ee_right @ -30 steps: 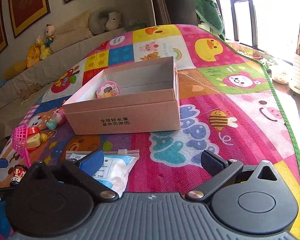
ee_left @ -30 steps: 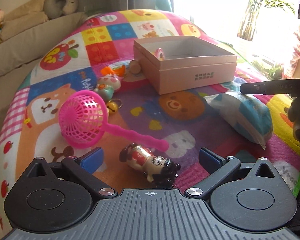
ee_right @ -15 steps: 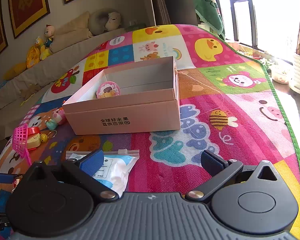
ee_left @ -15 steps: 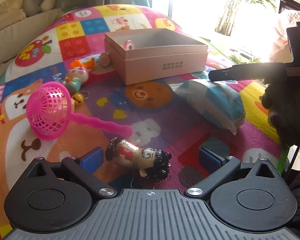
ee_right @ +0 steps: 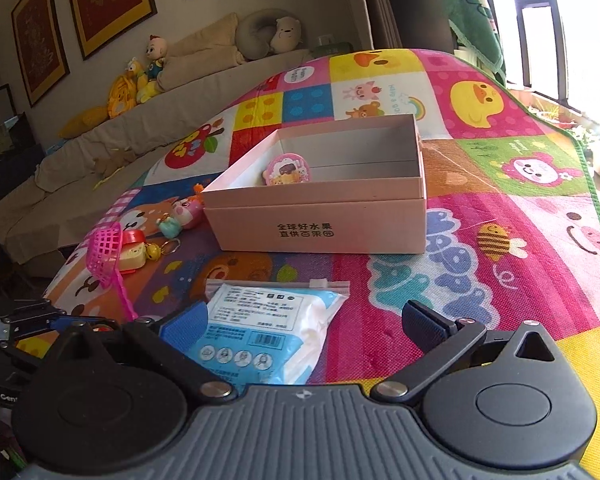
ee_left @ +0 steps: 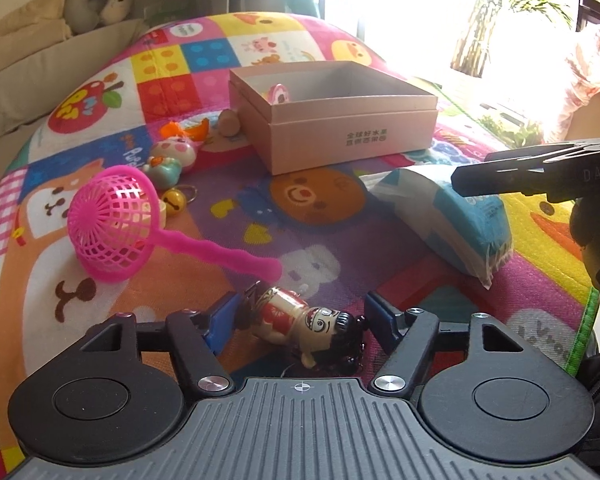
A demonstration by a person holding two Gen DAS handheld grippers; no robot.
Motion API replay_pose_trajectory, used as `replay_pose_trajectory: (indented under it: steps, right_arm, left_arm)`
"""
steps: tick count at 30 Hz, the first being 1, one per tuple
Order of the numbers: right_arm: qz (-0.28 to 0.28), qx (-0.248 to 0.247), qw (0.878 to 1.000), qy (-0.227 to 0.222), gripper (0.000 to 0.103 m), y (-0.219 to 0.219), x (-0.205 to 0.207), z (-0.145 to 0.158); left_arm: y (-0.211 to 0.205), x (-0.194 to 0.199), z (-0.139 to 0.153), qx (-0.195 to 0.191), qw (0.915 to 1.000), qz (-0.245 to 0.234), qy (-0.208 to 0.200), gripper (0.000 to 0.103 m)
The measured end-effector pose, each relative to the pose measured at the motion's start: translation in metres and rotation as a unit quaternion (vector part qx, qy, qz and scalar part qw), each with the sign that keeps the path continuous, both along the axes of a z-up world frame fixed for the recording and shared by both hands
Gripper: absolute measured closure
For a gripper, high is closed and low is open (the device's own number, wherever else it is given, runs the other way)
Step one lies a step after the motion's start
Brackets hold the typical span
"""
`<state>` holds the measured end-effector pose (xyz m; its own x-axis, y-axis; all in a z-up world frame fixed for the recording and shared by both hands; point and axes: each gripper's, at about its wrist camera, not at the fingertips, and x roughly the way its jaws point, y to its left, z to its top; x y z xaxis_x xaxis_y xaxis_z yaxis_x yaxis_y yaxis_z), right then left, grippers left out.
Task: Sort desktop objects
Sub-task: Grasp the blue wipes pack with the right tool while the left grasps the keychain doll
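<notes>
The little doll [ee_left: 304, 322] could slip away. It lies on its side on the play mat [ee_left: 324, 216], and it looks round and smooth, so I think it may roll or pop out if the left gripper [ee_left: 300, 318] squeezes only its head or its feet. It lies slanted between the blue fingers [ee_left: 222, 320], so one end might swing when they close. The pink toy strainer [ee_left: 116, 224] has its handle tip just beside the doll, and a bump could push it too.

The left gripper is spread wide, with one finger on each side of the doll. The left finger looks very near the doll's feet, but I cannot tell if it touches. It is not pinching anything yet.

The right gripper [ee_right: 304, 326] is spread wide too and holds nothing. It hangs over the blue and white tissue pack [ee_right: 260, 336].

The pink box [ee_right: 320, 216] sits open farther back on the mat, with a round badge [ee_right: 286, 170] already inside. A pig toy [ee_left: 176, 150], a gold bell [ee_left: 174, 202] and an orange toy [ee_left: 184, 130] still lie beside the box.
</notes>
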<state>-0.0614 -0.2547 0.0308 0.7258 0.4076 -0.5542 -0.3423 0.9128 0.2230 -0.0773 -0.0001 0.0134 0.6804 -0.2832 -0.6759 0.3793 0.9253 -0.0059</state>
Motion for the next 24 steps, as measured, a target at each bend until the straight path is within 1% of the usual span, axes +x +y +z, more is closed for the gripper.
replay_pose_trajectory:
  steps: [3,7,8,10,14,16,19,22,24]
  right_arm:
    - [0.016,-0.017,1.0,-0.001,0.0,0.015,-0.002,0.002]
    - [0.016,-0.028,0.999,0.026,0.001,0.026,0.005,-0.005]
    - [0.015,-0.031,0.999,0.031,0.004,0.028,0.006,-0.007]
    - [0.019,-0.038,0.998,0.042,0.02,0.03,0.007,-0.009]
    - [0.021,-0.048,0.997,0.051,0.031,0.031,0.003,-0.006]
    - [0.024,-0.048,0.997,0.055,0.042,0.03,0.0,-0.004]
    - [0.027,-0.047,0.997,0.055,0.048,0.028,-0.005,0.003]
    - [0.022,-0.041,0.998,0.048,0.049,0.023,-0.01,0.011]
    - [0.018,-0.029,0.999,0.035,0.049,0.017,-0.012,0.024]
  left_arm:
    - [0.002,-0.002,0.001,-0.004,1.0,0.004,-0.004,0.03]
    - [0.004,-0.006,0.002,-0.006,0.9999,0.009,-0.007,0.03]
    - [0.004,-0.007,0.002,-0.006,0.9999,0.01,-0.007,0.03]
    - [0.005,-0.008,0.003,-0.006,0.9999,0.012,-0.007,0.03]
    - [0.004,-0.011,0.003,-0.006,0.9998,0.015,-0.008,0.03]
    - [0.003,-0.013,0.004,-0.008,0.9998,0.015,-0.011,0.03]
    - [0.002,-0.017,0.01,-0.011,0.9996,0.014,-0.022,0.03]
    - [-0.001,-0.019,0.021,-0.012,0.999,0.013,-0.041,0.03]
    - [-0.004,-0.017,0.034,-0.009,0.9979,0.011,-0.063,0.03]
